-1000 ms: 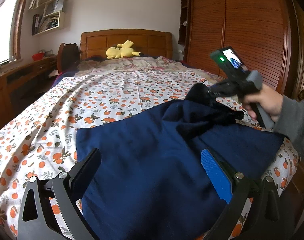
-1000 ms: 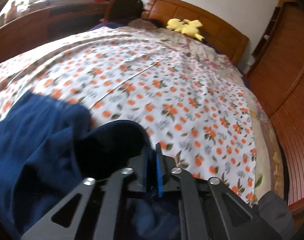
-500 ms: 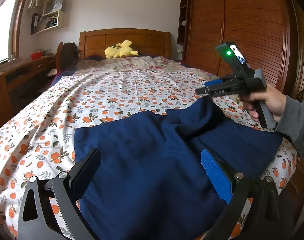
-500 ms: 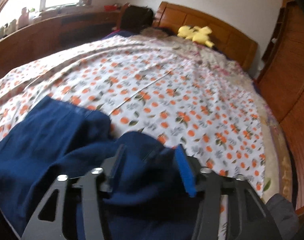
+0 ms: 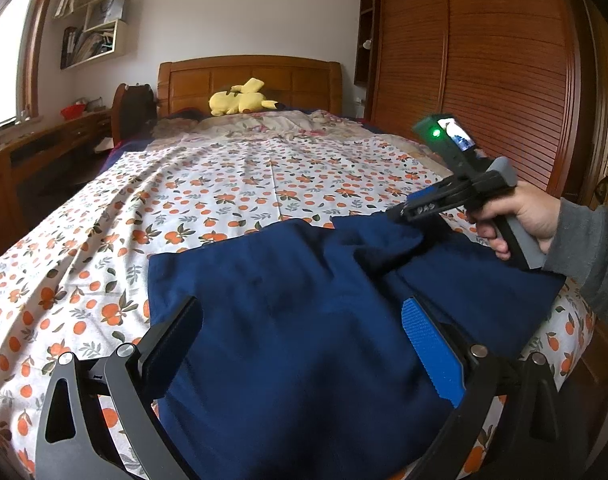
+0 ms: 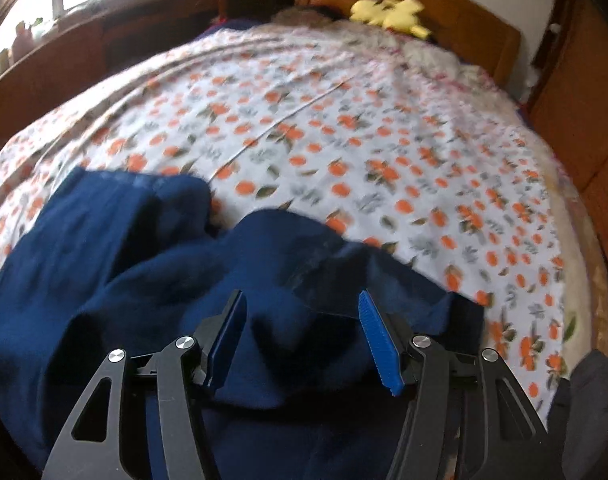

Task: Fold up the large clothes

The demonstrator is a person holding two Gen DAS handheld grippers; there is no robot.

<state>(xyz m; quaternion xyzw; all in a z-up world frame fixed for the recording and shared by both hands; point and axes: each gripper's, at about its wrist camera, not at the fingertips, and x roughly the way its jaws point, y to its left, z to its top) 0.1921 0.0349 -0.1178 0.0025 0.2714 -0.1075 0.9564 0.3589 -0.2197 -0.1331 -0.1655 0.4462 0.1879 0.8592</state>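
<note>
Now the right hand-held gripper [image 6: 302, 336] has released the navy garment [image 5: 304, 320].

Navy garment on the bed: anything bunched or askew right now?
Yes. The navy garment lies mostly flat, but its far right part is rumpled into a raised fold just ahead of the open right gripper.

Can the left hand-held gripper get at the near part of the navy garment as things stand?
Probably yes. The left hand-held gripper is open right over the navy garment, and nothing lies between its fingers and the cloth. The right hand-held gripper is off at the far edge.
</note>
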